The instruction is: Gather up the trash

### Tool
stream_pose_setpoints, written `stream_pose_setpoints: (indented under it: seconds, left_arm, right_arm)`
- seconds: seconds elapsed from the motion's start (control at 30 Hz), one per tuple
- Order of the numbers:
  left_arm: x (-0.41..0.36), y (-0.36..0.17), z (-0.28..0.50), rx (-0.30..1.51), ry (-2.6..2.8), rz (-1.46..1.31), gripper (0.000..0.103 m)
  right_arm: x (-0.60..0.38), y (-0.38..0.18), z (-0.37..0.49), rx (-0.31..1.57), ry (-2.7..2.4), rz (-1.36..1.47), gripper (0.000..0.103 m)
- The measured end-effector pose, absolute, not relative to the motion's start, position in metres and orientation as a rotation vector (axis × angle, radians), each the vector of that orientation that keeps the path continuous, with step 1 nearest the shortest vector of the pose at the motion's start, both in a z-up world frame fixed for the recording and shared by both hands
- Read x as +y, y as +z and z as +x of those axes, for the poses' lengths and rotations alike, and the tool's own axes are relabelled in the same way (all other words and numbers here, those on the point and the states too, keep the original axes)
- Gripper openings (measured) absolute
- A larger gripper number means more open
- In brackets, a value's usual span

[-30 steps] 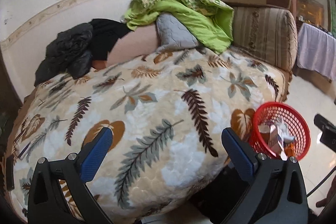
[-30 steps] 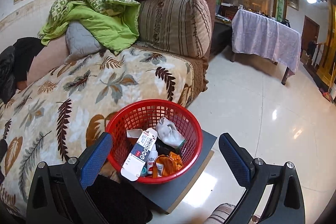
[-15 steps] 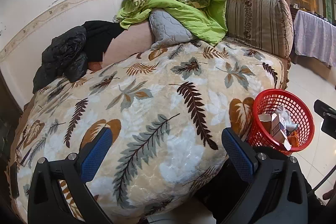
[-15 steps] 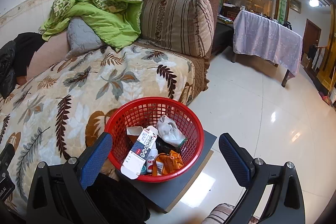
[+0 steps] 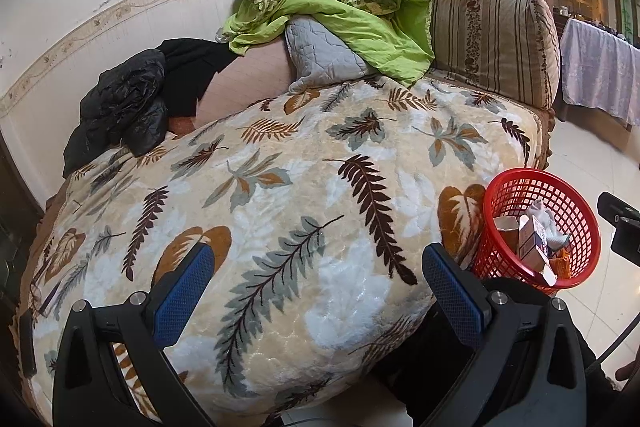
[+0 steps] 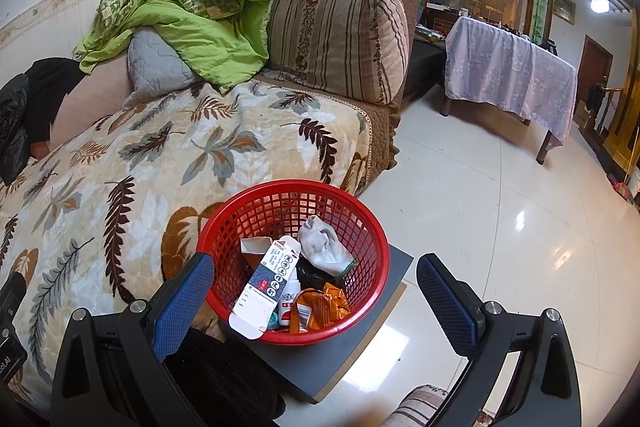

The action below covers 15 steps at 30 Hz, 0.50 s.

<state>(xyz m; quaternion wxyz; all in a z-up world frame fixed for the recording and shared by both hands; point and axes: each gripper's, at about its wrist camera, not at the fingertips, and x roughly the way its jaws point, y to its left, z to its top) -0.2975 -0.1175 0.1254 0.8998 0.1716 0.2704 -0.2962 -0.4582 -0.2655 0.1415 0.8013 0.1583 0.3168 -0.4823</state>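
Two wrist fisheyes, both looking out over a sofa.

The left view faces the leaf blanket (image 5: 280, 227) from close above, with the red basket (image 5: 536, 223) at its right edge. The right view sits near and above the same basket (image 6: 296, 259), facing the sofa arm and tiled floor (image 6: 500, 211). Both share blanket, basket and green quilt (image 5: 340, 11).

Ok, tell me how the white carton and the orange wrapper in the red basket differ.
The white carton is a long, rigid box with an open end flap, leaning over the red basket rim. The orange wrapper is crumpled, soft and shorter, lying wholly inside. Both sit among the collected trash, untouched by either gripper.
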Motion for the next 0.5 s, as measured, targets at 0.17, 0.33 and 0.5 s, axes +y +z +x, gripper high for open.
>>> stream_pose_setpoints:
  seconds: [0.17,0.33,0.5]
  left_arm:
    - [-0.1182,0.1242,-0.2978,0.560,-0.616,0.351,0.103]
    - [-0.1197,0.1240,-0.2992,0.557,-0.618,0.347,0.103]
    - [-0.1202,0.1246,-0.2994,0.563,-0.621,0.349,0.103]
  right_arm:
    - [-0.2648,0.1416,-0.4582,0.679,-1.034,0.339,0.102]
    - [-0.2641,0.1397,-0.4557,0.686,-1.032,0.338,0.102]
    - [-0.2625,0.1383,-0.4532,0.685,-1.026,0.327,0.102]
